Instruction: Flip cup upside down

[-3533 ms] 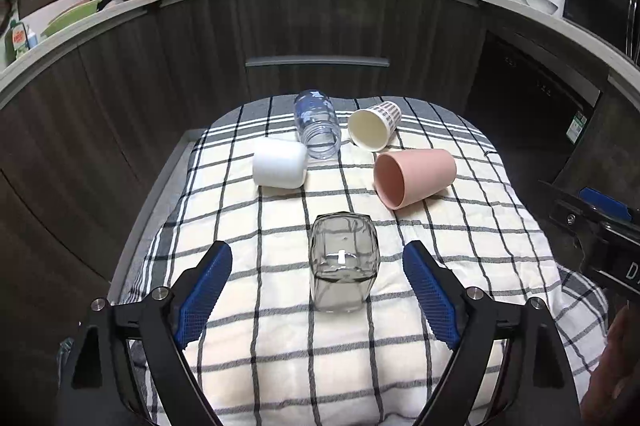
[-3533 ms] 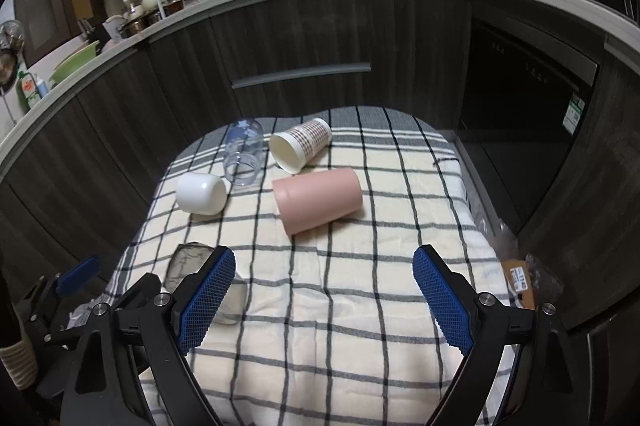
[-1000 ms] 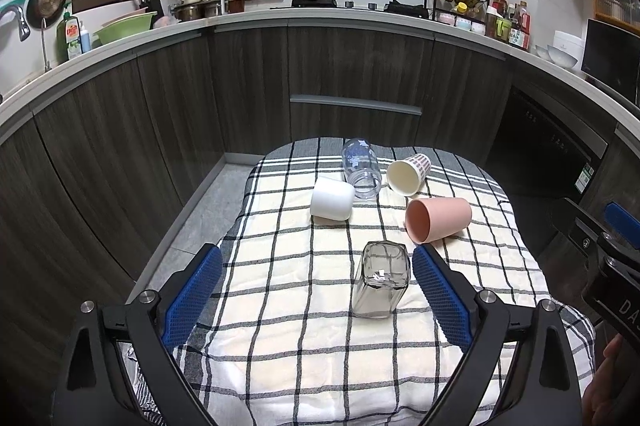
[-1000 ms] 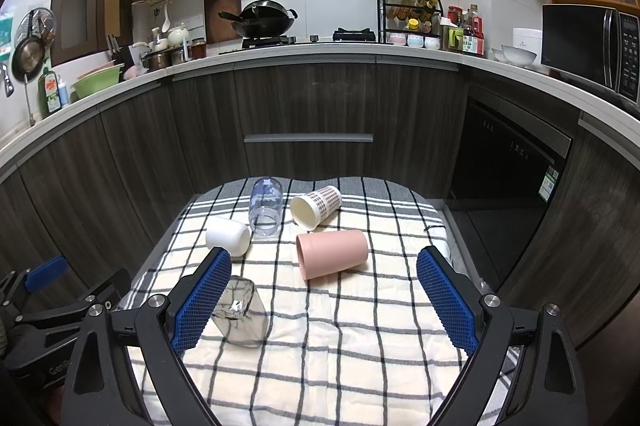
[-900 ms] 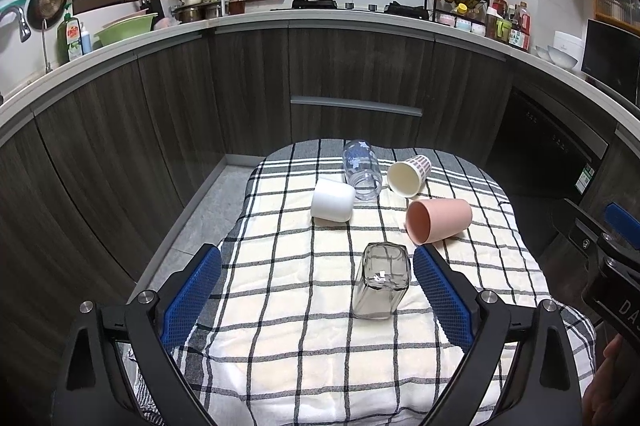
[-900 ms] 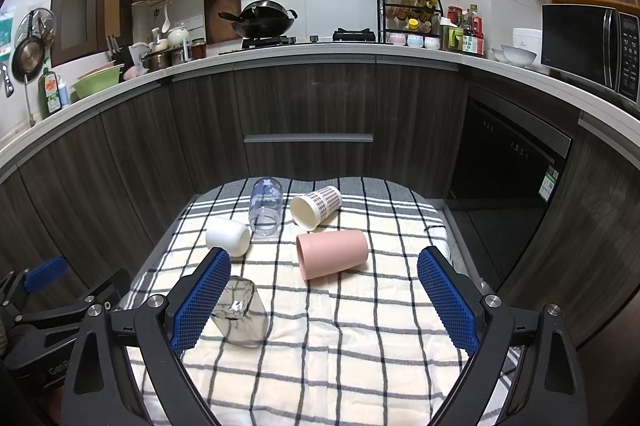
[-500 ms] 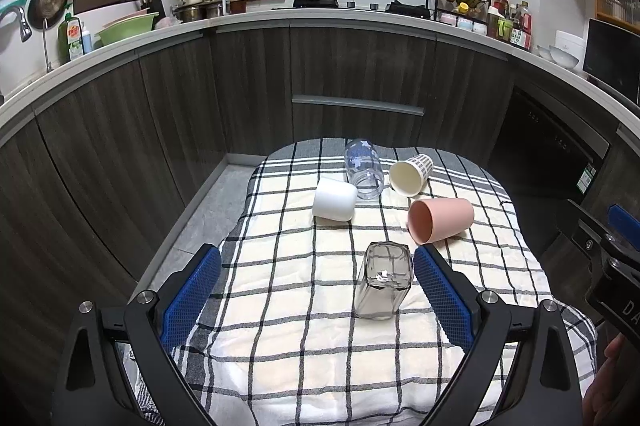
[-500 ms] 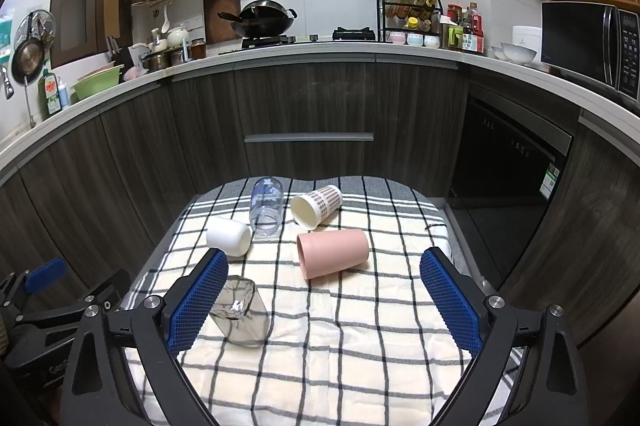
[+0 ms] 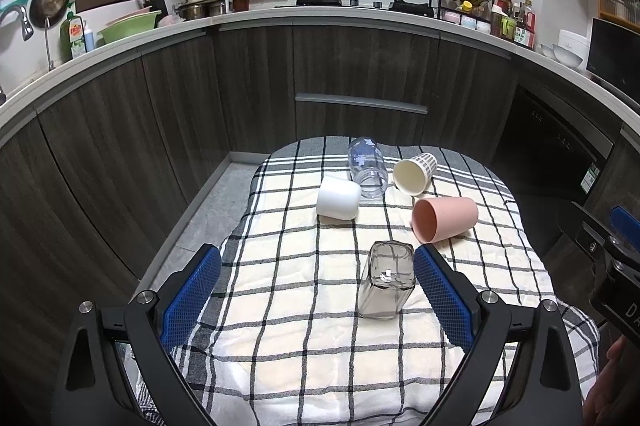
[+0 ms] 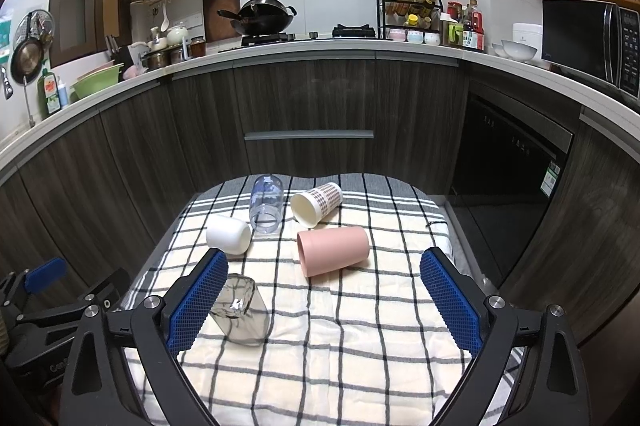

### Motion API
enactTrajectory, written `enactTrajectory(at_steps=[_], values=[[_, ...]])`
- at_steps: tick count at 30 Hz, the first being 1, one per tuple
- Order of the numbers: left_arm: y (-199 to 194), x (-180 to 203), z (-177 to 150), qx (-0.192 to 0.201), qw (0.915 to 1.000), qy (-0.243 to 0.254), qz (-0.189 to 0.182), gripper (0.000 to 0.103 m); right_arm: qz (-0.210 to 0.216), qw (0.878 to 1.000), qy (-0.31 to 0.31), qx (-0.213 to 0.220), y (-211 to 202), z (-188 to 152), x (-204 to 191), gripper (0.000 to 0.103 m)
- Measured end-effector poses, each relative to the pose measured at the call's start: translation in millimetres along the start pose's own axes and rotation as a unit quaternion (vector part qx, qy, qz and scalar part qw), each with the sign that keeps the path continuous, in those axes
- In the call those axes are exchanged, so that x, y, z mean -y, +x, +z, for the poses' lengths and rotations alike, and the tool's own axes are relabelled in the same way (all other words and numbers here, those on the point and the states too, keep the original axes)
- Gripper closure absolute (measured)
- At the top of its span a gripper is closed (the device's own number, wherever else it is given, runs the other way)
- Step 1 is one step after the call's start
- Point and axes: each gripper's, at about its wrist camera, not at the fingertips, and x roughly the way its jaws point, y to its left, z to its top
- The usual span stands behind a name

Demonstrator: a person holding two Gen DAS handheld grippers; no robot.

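Observation:
A smoky square glass cup point(image 9: 386, 280) stands upside down on the checked cloth point(image 9: 288, 290); it also shows in the right wrist view point(image 10: 240, 310). A pink cup point(image 9: 444, 218) point(image 10: 332, 250), a patterned paper cup point(image 9: 414, 172) point(image 10: 316, 204) and a clear bottle point(image 9: 368, 166) point(image 10: 266, 204) lie on their sides. A white cup point(image 9: 338, 202) point(image 10: 229, 234) stands upside down. My left gripper point(image 9: 316, 258) is open and empty, held back above the cloth with the glass by its right finger. My right gripper point(image 10: 324, 266) is open and empty.
Dark wood cabinets point(image 9: 360, 82) curve behind the table, with a counter of cookware above. A dark appliance front point(image 10: 512, 162) stands at the right. The left gripper's body point(image 10: 48, 310) shows at the left edge of the right wrist view.
Since 3.5 s ago both grippers have pulled back and up from the cloth. In the last second they have barely drifted. The cups have not moved.

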Motion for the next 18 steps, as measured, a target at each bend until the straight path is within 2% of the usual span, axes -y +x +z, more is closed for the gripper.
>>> enactTrajectory(at_steps=[18], values=[[3.7,-2.9,-1.1,-0.010,0.9999,-0.009,0.006,0.004,0.000,1.000,0.003,-0.004,2.7,-1.7,0.0,0.006]])
